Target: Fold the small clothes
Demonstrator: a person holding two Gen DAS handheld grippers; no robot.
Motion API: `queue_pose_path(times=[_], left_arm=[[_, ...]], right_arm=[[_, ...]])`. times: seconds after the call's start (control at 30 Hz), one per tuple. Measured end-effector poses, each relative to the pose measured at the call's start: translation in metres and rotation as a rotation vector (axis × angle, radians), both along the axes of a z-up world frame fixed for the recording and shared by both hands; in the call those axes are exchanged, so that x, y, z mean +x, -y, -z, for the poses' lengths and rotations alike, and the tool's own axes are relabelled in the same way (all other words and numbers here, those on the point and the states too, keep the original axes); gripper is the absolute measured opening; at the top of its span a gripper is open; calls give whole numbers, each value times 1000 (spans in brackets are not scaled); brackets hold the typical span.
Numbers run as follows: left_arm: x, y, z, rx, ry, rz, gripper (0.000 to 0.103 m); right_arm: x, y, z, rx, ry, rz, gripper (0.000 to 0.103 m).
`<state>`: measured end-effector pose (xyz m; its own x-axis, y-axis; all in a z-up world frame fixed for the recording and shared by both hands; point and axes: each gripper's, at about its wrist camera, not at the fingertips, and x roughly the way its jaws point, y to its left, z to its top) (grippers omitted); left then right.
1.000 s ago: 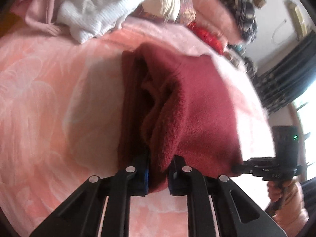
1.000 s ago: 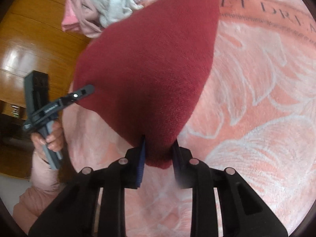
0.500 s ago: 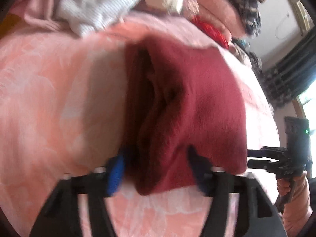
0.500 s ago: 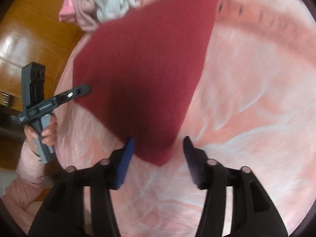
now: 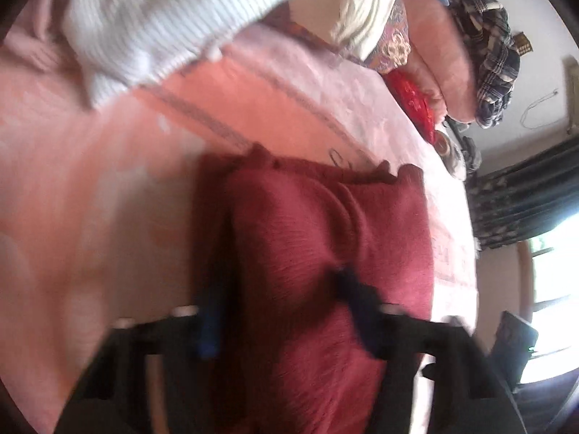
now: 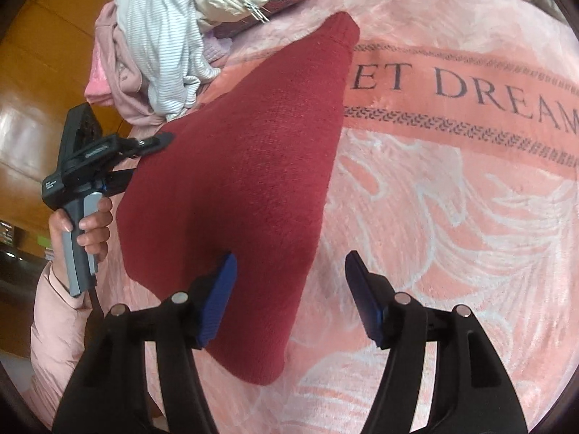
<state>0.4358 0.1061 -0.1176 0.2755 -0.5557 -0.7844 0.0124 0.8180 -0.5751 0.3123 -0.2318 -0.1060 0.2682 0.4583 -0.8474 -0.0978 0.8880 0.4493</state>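
A folded dark red knit garment [image 6: 239,181] lies flat on the pink blanket [image 6: 452,217]. My right gripper [image 6: 289,289] is open, its jaws wide apart over the garment's near corner, holding nothing. My left gripper [image 5: 278,307] is open too, its fingers astride the garment's [image 5: 325,253] near edge; the view is blurred. The left gripper also shows in the right wrist view [image 6: 144,159], open at the garment's left edge.
A pile of unfolded clothes, with a white striped top [image 6: 163,43] and pink pieces [image 6: 108,83], lies at the blanket's far left. Pillows and a plaid cloth [image 5: 488,36] lie at the far side. Wooden floor [image 6: 36,72] lies beyond the bed's left edge.
Both grippers were shut on the red garment and have opened and let it go. The garment has dropped flat onto the blanket. The left gripper has moved forward over it.
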Motion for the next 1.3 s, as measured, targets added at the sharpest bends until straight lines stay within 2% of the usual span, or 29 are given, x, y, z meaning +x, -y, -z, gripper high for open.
queue_pose_path(times=[0.03, 0.1, 0.2, 0.23, 0.27, 0.3, 0.33, 0.43, 0.5, 0.57, 0.67, 0.7, 0.73, 0.83, 0.9, 0.97, 1.07, 1.13, 1.2, 1.3], left_arm=[[-1, 3, -2, 12, 14, -2, 28], [-5, 12, -14, 63, 96, -3, 17], [-24, 17, -45, 76, 315, 19, 15], [-34, 20, -52, 132, 386, 48, 15], [-39, 22, -53, 185, 413, 62, 15], [-39, 22, -47, 234, 407, 70, 15], [-32, 20, -32, 272, 348, 75, 15], [-15, 14, 4, 256, 219, 53, 16], [-13, 18, 9, 274, 218, 62, 18], [-15, 22, 1, 293, 214, 84, 23], [-25, 14, -16, 279, 224, 61, 45], [-31, 7, -19, 266, 227, 50, 60], [-40, 1, -23, 245, 221, 39, 70], [-65, -7, -20, 201, 173, 27, 73], [-76, -6, -13, 219, 126, 45, 75], [-81, -7, -10, 210, 114, 55, 75], [-80, -2, -9, 186, 112, 85, 75], [-76, 3, -8, 186, 114, 117, 82], [-72, 5, -6, 191, 116, 137, 82], [-60, 2, 5, 143, 71, 150, 87]], right_arm=[[1, -1, 1, 1, -3, 2, 62], [1, -2, 3, -1, -6, 1, 62], [-1, -2, 0, -11, -1, -8, 61], [-1, -3, 0, -13, 1, -11, 61], [-1, -6, 1, -13, -2, -13, 61], [0, -7, 3, -16, -5, -15, 61], [1, -9, 4, -18, -8, -17, 61], [0, -15, 8, -23, -17, -23, 61], [0, -19, 8, -40, -11, -32, 61], [-1, -19, 7, -39, -11, -33, 61], [-2, -14, 4, -10, -20, -28, 61], [-3, -14, 2, -6, -20, -31, 61], [-4, -14, -1, -11, -15, -37, 61], [-5, -17, -8, -24, -2, -49, 63], [-4, -23, -12, -45, 5, -53, 63], [-4, -25, -15, -77, 11, -55, 64], [1, -29, -15, -81, 9, -47, 67], [6, -29, -12, -69, -2, -33, 68], [11, -30, -8, -58, -14, -26, 69], [17, -28, -1, -26, -39, -21, 71]])
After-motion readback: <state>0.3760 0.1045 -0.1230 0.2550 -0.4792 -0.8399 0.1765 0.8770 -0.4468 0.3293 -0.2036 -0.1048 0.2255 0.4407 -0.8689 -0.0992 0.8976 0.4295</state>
